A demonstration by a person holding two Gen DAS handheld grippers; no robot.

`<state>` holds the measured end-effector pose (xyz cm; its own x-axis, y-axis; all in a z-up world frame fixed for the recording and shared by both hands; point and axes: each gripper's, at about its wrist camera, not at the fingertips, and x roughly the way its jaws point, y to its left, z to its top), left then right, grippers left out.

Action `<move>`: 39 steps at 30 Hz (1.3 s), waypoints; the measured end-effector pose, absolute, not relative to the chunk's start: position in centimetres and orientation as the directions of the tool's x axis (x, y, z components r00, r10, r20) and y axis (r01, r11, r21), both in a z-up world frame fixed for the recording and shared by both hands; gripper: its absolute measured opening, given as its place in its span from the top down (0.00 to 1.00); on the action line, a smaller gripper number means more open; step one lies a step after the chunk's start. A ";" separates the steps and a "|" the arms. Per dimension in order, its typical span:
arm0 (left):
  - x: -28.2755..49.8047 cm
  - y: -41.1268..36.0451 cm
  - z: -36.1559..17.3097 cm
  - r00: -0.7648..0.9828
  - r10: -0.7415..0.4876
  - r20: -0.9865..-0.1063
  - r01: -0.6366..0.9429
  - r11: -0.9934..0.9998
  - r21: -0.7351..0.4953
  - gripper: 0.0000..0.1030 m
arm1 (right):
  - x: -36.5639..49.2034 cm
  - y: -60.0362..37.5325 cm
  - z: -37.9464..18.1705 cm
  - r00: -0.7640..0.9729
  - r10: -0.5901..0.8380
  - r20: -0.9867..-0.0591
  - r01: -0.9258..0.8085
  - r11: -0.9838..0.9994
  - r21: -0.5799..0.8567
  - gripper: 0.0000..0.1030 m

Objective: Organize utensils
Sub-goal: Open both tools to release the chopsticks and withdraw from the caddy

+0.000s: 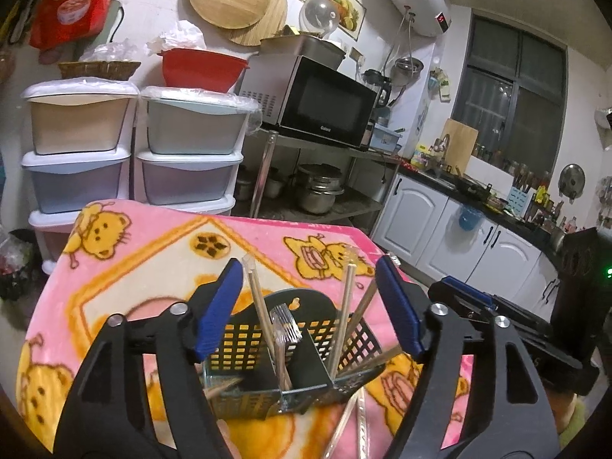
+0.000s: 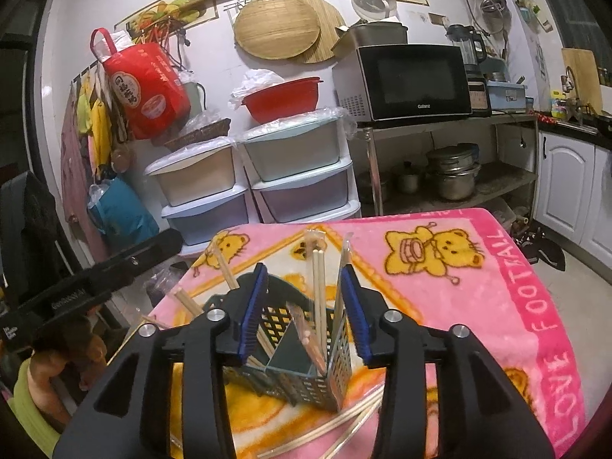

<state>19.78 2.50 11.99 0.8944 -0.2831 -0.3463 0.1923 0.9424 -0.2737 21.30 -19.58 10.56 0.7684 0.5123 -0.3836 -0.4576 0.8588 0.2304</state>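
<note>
Your left tool stands released, its blue pads spread wide to either side of the black mesh utensil caddy, touching nothing. The caddy sits on the table under a pink bear-print blanket, near the edge closest to you. Wrapped chopsticks lean upright in its compartments, and a clear plastic fork stands in the middle one. Your right tool is also released: its pads flank the caddy's right end with a gap on each side, and a pair of wooden chopsticks stands between them, free of both. More chopsticks slant out of the caddy's left side. A few loose wrapped chopsticks lie flat on the blanket just in front of the caddy.
</note>
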 end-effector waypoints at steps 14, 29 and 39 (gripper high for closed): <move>15.5 2.8 12.1 0.900 -0.294 -0.322 0.210 0.939 -0.272 0.16 | 18.7 -20.6 9.3 0.764 0.495 -0.415 -0.453 0.868 0.202 0.55; 11.7 2.8 8.7 0.863 -0.324 -0.387 0.224 0.933 -0.282 0.16 | 16.5 -21.4 7.9 0.756 0.489 -0.434 -0.446 0.871 0.205 0.54; 10.8 3.1 5.8 0.830 -0.329 -0.452 0.205 0.931 -0.300 0.16 | 15.7 -21.4 6.8 0.748 0.485 -0.453 -0.443 0.873 0.204 0.54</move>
<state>10.76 3.14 5.78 0.8295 -0.3285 -0.4516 0.2053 0.9315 -0.3004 15.67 -21.39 6.77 0.7476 0.4852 -0.4535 -0.4427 0.8731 0.2044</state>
